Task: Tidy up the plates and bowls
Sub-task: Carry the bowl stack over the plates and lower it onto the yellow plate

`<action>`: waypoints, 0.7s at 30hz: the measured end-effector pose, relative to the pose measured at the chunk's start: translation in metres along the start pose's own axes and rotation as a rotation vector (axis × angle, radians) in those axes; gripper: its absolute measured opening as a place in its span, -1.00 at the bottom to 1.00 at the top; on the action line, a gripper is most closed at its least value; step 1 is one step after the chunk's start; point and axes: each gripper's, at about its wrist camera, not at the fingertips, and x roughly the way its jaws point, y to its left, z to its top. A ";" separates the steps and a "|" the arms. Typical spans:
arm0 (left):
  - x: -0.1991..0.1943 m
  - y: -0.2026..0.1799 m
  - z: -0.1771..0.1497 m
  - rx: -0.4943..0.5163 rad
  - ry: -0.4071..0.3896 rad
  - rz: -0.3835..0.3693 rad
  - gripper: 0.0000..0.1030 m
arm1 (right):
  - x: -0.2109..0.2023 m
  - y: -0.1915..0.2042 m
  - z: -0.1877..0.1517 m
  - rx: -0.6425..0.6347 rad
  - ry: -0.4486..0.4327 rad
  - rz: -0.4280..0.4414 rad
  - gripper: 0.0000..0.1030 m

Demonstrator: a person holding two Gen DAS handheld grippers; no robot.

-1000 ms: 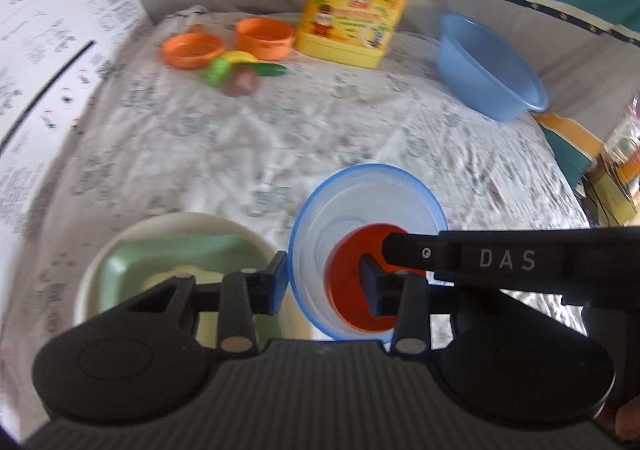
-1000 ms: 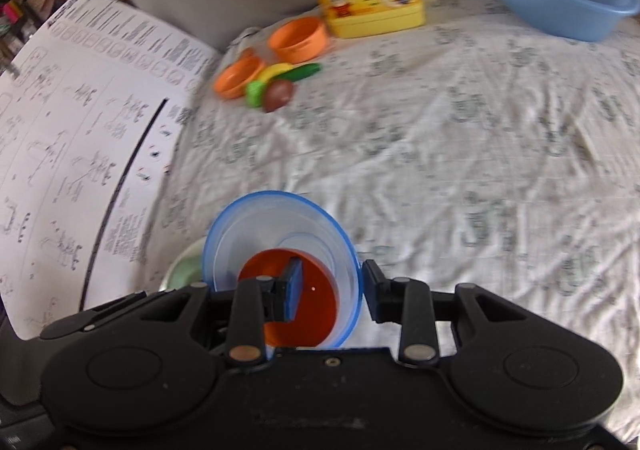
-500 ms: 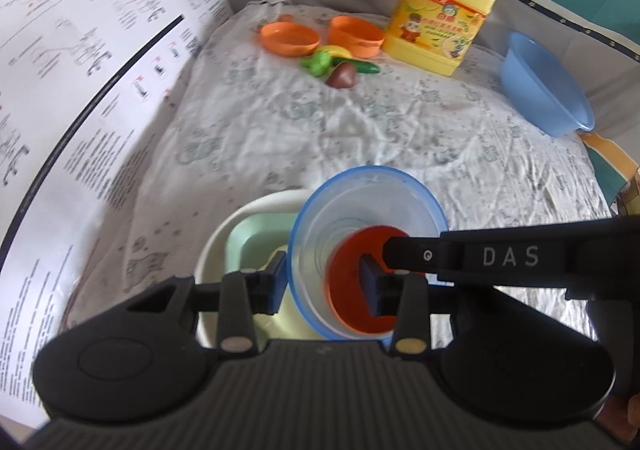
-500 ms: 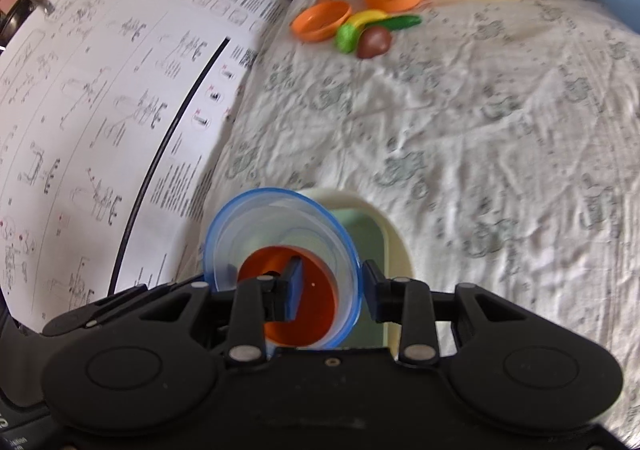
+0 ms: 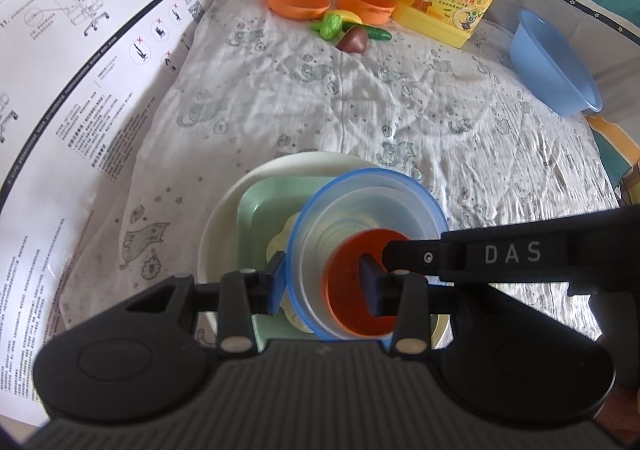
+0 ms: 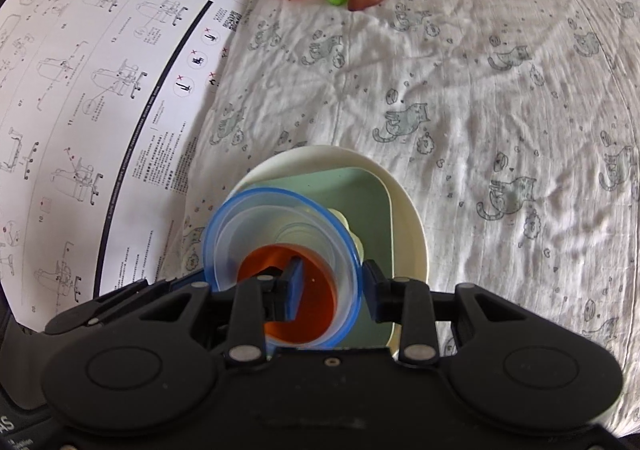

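Gripping clear bowl (image 5: 372, 218) rim, both hand-held grippers | below: green tray (image 5: 276, 206), cream plate (image 5: 228, 218)

Blue-rimmed clear bowl (image 5: 372, 210), orange inside, cat-print cloth (image 5: 400, 90)

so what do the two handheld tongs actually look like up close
Both are matte black plastic. The left tongs have a ribbed base, rounded side lobes, silver pivot pins and blue finger pads. The right tongs look the same with a smooth base, and carry white "DAS" lettering on the side.
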 end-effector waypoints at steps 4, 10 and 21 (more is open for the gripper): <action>0.006 0.003 0.001 -0.016 0.001 -0.003 -0.24 | 0.005 -0.001 0.003 0.001 -0.002 0.002 -0.37; 0.012 0.004 0.004 -0.012 0.002 -0.003 -0.24 | 0.008 -0.003 0.006 0.004 -0.009 0.006 -0.37; 0.009 0.003 0.004 -0.005 -0.009 0.013 -0.21 | 0.002 -0.001 0.003 0.003 -0.023 0.019 -0.37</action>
